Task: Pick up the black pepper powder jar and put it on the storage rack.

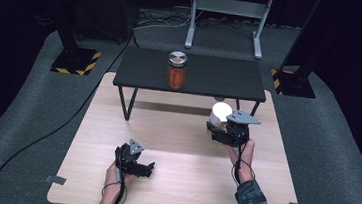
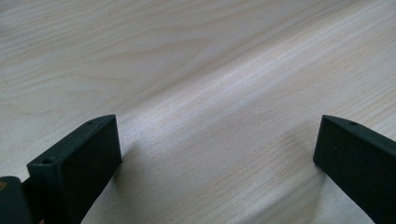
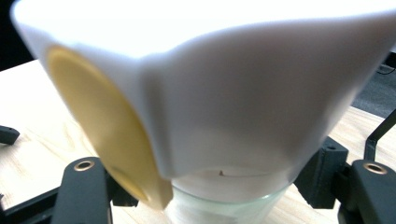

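Two grippers over a pale wood-grain worktop (image 1: 181, 132), matte, with a fine straight grain.

Right gripper (image 1: 222, 131): clamped on a white container (image 1: 219, 113), held clear of the worktop at the far right. In the right gripper view the container (image 3: 243, 102) has a smooth, glossy white top with a flattened face bearing a round yellow disc (image 3: 100, 126); below it sits a translucent, glass-like lower part (image 3: 224, 210). Black jaws press on its two sides, low down. Contents cannot be told.

Left gripper (image 1: 148, 168): low over the near left of the worktop, jaws spread wide, nothing between them. In the left gripper view the flat black pads (image 2: 79, 163) stand well apart over bare wood.

Beyond the right gripper, a low dark shelf (image 1: 206, 77) on thin black legs stands on the worktop's far edge, partly over the held container's path forward. On it, well apart from both grippers, is a clear cylindrical jar (image 1: 177, 70) with a metallic lid, filled with orange-red material.
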The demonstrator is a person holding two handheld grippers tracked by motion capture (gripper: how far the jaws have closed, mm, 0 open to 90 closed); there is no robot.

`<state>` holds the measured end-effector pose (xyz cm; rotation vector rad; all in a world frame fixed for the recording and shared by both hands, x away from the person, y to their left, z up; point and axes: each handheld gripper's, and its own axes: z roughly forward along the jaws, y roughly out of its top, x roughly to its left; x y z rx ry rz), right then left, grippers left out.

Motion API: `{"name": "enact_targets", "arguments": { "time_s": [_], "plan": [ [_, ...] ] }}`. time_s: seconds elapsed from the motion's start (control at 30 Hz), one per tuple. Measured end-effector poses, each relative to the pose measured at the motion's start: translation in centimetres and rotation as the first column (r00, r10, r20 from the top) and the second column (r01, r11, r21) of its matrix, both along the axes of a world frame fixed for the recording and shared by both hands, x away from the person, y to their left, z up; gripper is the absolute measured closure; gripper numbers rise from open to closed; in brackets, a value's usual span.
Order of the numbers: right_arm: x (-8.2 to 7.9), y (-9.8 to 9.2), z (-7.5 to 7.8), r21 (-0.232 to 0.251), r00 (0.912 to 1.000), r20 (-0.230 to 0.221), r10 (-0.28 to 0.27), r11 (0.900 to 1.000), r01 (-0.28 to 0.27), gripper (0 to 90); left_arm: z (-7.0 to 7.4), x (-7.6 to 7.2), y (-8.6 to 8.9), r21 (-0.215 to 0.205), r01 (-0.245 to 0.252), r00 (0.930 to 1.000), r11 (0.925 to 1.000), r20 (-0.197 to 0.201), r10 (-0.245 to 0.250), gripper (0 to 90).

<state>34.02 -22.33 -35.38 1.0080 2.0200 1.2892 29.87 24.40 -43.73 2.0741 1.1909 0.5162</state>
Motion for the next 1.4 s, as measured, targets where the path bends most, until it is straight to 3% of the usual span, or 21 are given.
{"name": "enact_targets", "arguments": {
  "time_s": [0.97,1.4],
  "plan": [
    [0.4,-0.3,3.6,-0.005,0.9995,0.030,0.007,1.000,-0.007,29.6,0.0,0.0,0.0,0.001,-0.005,1.0000,1.0000,0.000,0.005,0.3],
    [0.7,0.0,4.6,-0.008,0.9993,0.032,0.018,1.000,-0.017,29.6,0.0,0.0,0.0,-0.002,-0.004,1.0000,1.0000,-0.003,0.004,0.3]
  ]
}}
